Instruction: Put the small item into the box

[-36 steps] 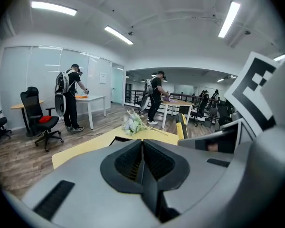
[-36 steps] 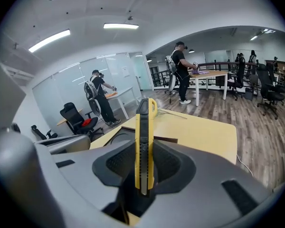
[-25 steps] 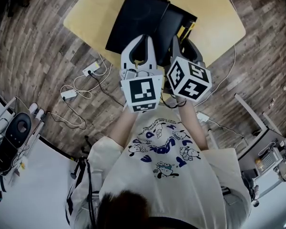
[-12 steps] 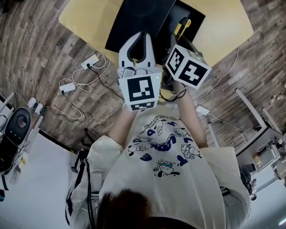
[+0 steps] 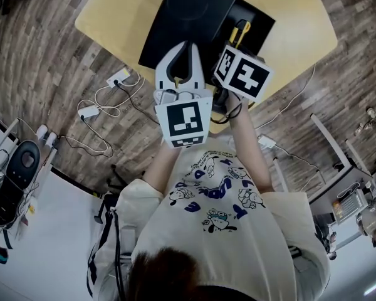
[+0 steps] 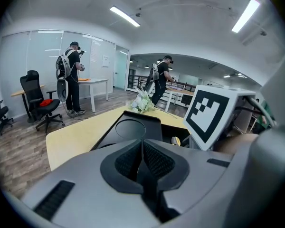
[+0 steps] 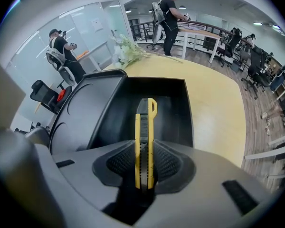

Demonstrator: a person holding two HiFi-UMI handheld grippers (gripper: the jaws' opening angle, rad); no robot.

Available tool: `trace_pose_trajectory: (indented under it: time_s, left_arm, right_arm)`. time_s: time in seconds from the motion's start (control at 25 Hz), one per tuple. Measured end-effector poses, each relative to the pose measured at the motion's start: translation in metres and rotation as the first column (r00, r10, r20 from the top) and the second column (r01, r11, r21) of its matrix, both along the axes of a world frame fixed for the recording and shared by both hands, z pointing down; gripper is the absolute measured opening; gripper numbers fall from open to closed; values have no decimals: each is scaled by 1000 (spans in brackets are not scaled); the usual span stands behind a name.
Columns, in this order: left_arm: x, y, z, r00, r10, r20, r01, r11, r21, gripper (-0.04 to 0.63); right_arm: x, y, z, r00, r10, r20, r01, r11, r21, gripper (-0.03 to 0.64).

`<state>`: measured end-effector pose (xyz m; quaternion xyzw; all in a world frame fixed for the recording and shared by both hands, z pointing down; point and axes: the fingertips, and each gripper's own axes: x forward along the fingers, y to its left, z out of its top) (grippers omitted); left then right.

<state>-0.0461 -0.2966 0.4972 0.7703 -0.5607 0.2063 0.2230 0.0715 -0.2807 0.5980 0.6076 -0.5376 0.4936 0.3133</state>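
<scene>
A yellow-and-black utility knife [image 7: 145,137] stands upright between the pads of my right gripper [image 7: 145,167], which is shut on it. The knife's tip reaches out over the open compartment of the black box [image 7: 168,110]. The box's lid [image 7: 83,115] lies folded back to the left. In the head view the right gripper [image 5: 238,41] hovers at the box's [image 5: 258,25] near edge with the knife [image 5: 240,30] poking forward. My left gripper [image 5: 187,47] is beside it, over the lid's [image 5: 191,14] near edge. The left gripper [image 6: 142,163] is shut with nothing in it.
The box rests on a light yellow table [image 5: 125,11] with rounded edges. A bunch of white flowers [image 7: 128,49] lies at the table's far side. Cables and power strips [image 5: 103,111] trail over the wooden floor. Other people [image 6: 71,77] work at desks further off.
My right gripper has carried the knife forward toward the box's open compartment. The left gripper has stayed nearly still.
</scene>
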Motion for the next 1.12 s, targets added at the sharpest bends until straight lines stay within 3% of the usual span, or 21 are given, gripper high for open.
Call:
trace_pose_trajectory:
  time_s: [0.28, 0.56, 0.64, 0.88, 1.0, 1.12]
  left_arm:
    - [0, -2, -3, 1000, -14, -12, 14, 1000, -1, 25]
    - [-3, 0, -5, 1000, -20, -20, 20, 1000, 6, 25]
    - [-4, 0, -7, 999, -22, -26, 22, 1000, 10, 25]
    - [-13, -13, -21, 999, -34, -35, 36, 997, 69, 25]
    - [-13, -14, -44, 999, -37, -36, 41, 992, 116, 25]
    - [-4, -9, -80, 999, -34, -35, 40, 983, 178, 25]
  right_arm:
    - [-6, 5, 16, 997, 55, 63, -49, 995, -87, 130]
    - [-9, 3, 14, 996, 62, 63, -59, 997, -56, 153]
    - [-11, -3, 7, 995, 52, 80, -51, 999, -11, 202]
    - [-11, -23, -33, 995, 8, 95, -25, 983, 179, 194]
    - [-4, -24, -69, 999, -17, 42, 4, 954, 299, 93]
    - [5, -19, -122, 998, -55, -31, 63, 901, 430, 73]
